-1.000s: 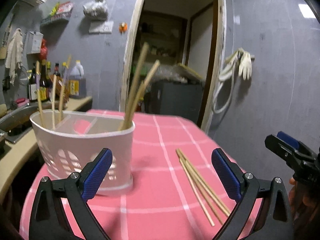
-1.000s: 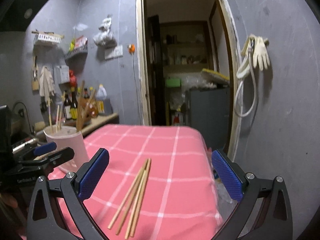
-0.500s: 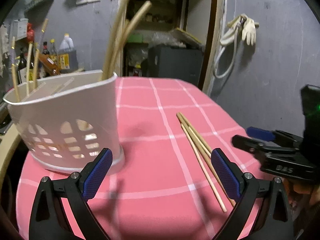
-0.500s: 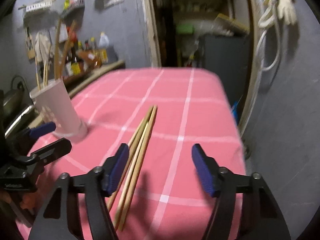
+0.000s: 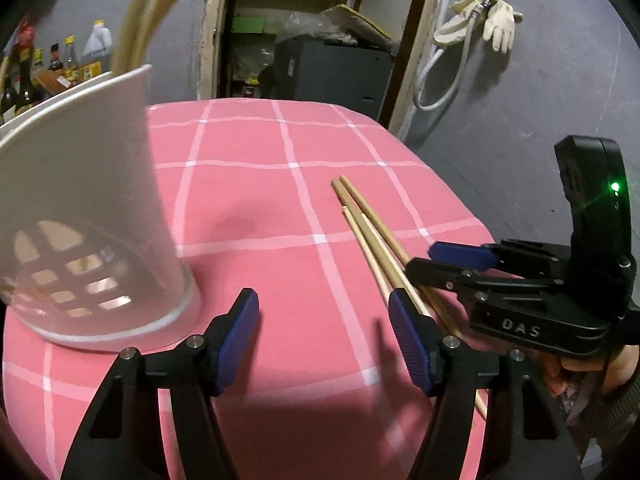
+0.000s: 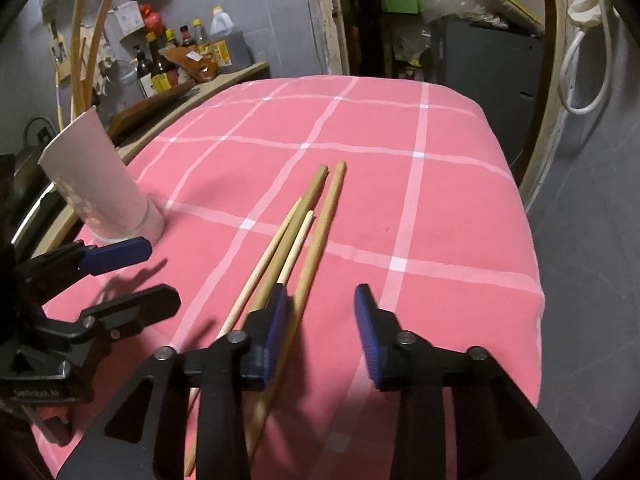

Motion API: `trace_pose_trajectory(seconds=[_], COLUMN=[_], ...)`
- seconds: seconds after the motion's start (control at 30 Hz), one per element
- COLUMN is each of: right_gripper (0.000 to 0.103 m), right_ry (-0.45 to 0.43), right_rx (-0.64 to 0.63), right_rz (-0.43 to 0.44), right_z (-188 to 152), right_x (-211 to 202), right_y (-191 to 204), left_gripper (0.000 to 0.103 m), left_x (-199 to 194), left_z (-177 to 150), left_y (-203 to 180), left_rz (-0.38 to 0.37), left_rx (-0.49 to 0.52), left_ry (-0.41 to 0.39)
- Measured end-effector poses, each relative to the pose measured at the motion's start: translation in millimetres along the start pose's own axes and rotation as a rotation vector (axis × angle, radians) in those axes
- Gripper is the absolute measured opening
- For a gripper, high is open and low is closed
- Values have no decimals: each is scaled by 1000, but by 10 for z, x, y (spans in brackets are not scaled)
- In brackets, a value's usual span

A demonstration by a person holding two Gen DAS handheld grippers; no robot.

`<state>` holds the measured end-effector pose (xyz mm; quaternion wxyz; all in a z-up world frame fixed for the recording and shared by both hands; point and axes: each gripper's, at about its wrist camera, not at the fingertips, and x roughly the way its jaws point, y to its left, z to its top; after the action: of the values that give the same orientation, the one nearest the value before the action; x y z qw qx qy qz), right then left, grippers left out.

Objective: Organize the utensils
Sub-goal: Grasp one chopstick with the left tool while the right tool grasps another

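Observation:
Several wooden chopsticks lie side by side on the pink checked tablecloth; they also show in the left wrist view. A white perforated utensil holder with several sticks in it stands at the left; it also shows in the right wrist view. My right gripper is open and low over the near ends of the chopsticks, its left finger touching them. My left gripper is open and empty between the holder and the chopsticks.
A counter with bottles runs along the left wall. An open doorway and a dark cabinet are behind the table. Gloves and a hose hang on the right wall. The table edge drops off at the right.
Both grippers have moved down and forward toward the table. The right gripper's jaws have narrowed and come down over the chopsticks. The left gripper's jaws have narrowed too.

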<state>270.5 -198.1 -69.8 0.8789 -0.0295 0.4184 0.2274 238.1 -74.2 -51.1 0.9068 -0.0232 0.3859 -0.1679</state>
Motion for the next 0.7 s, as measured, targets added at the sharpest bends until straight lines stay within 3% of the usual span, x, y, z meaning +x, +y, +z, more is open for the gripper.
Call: trace_pose_trajectory(seconds=[0.23,0.53,0.7], right_gripper=[15,14,15], right_ry=[-10,2,40], right_rx=[5,22,46], right_rz=[-23,-15,6], right_z=[29,67,168], right_x=[-39,-7,136], right_y=[-110,-224,-261], left_gripper=[45,33,21], left_x=[180,398,515], left_z=[61,181,271], left_y=[-103,-144,-140], left_rz=[-33,-10,-2], left_rx=[27,30,23], left_ry=[64,110,126])
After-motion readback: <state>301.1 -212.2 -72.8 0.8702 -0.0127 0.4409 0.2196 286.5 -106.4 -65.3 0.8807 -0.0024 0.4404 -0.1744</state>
